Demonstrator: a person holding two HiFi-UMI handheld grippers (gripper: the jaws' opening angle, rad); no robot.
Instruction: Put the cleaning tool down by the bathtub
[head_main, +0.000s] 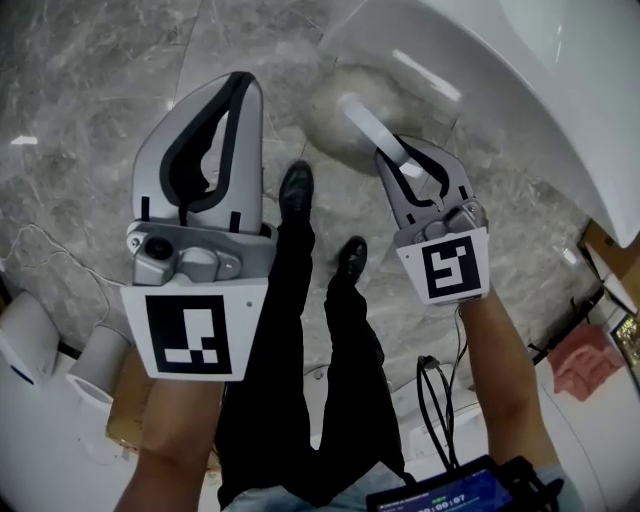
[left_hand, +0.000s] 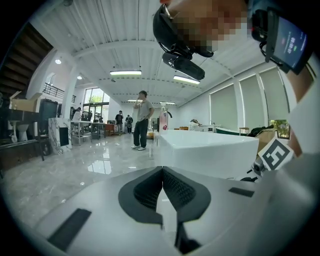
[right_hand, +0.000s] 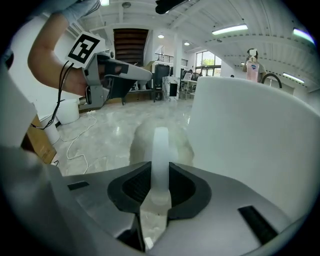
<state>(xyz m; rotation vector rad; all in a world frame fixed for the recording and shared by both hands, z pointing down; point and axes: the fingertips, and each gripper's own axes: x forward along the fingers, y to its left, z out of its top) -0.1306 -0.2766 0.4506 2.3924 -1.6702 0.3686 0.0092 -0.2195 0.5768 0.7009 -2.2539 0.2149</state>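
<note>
Clamping smooth white handle (head_main: 373, 130) of fluffy round cleaning tool (head_main: 335, 108), right gripper (head_main: 412, 168)

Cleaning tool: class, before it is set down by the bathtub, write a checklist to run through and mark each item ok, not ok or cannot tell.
1. Right tongs closed on the white handle of the cleaning tool: ok.
2. Left tongs shut, empty and away from the tool: ok.
3. Tool's head beside the outer wall of the bathtub: ok.
4. Floor around the head shows bare marble, and the shoes stand apart from it: ok.
5. Head already resting on the floor: cannot tell.
</note>
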